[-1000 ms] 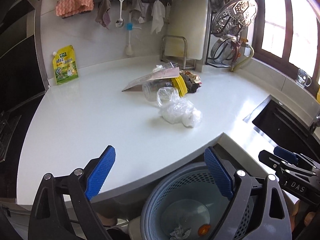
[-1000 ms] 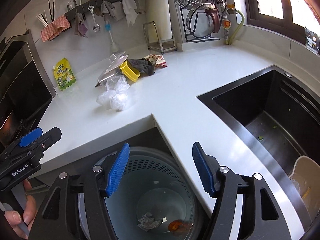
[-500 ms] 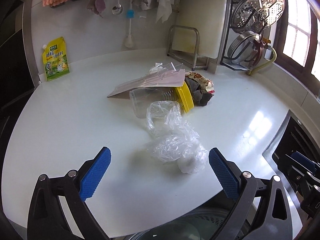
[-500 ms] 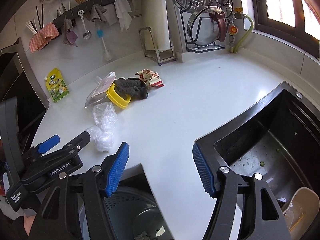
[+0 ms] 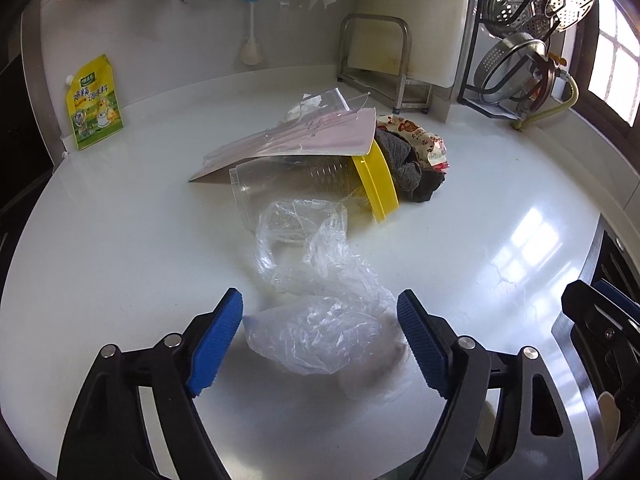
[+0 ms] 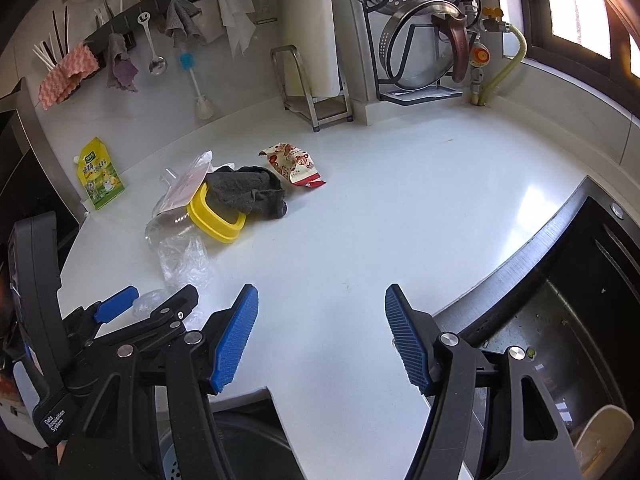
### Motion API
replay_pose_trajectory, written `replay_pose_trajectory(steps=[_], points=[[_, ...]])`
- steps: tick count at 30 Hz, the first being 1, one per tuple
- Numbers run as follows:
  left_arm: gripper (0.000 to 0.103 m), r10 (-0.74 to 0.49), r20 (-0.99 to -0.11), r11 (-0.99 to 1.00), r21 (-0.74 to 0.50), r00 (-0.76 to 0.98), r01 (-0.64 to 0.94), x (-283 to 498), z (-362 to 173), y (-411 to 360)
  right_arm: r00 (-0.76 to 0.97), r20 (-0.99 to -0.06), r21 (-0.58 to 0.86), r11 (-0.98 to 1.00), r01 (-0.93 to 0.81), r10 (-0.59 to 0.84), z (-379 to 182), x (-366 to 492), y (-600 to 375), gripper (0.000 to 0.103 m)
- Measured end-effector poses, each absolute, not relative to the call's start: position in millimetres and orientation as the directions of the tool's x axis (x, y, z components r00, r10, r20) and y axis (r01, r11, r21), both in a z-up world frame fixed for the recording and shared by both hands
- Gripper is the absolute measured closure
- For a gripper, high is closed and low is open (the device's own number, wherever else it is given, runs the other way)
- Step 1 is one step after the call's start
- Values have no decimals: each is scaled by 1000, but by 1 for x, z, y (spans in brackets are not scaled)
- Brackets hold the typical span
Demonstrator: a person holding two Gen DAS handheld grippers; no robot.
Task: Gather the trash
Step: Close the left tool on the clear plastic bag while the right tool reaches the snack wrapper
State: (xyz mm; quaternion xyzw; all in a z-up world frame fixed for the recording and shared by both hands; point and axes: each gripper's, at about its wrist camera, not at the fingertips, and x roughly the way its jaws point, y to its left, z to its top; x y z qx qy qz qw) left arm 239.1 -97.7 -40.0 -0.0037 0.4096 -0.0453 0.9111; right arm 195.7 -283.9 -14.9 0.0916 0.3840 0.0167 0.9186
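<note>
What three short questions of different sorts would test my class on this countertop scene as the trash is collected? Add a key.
1. True or false: the left gripper is shut on the crumpled clear plastic bag.
2. Which item lies against the yellow lid? A) grey cloth B) green-yellow pouch C) bottle brush
3. Fill in: the right gripper hovers over bare ____, holding nothing.

Key
1. False: its jaws are spread on either side of the bag.
2. A
3. countertop
</note>
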Motion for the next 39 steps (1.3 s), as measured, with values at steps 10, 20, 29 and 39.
replay_pose_trajectory(steps=[10,20,29,39], points=[[49,-86,-743,995,-36,664,89,240,-39,-79,680,-731,91,996,-1,67,-18,262,-275,40],[49,-52,-730,997,6,681,82,240,-39,-61,651,-749,133,990,-36,124,-21,354,-287,40],[49,-67,-725,995,-2,686,96,243,-43,-61,593,-783,161,982,-100,189,-38,410,-282,40],[49,-76,-721,995,-10,689,99,244,-43,-60,561,-806,154,982,-109,189,-54,436,-269,58]])
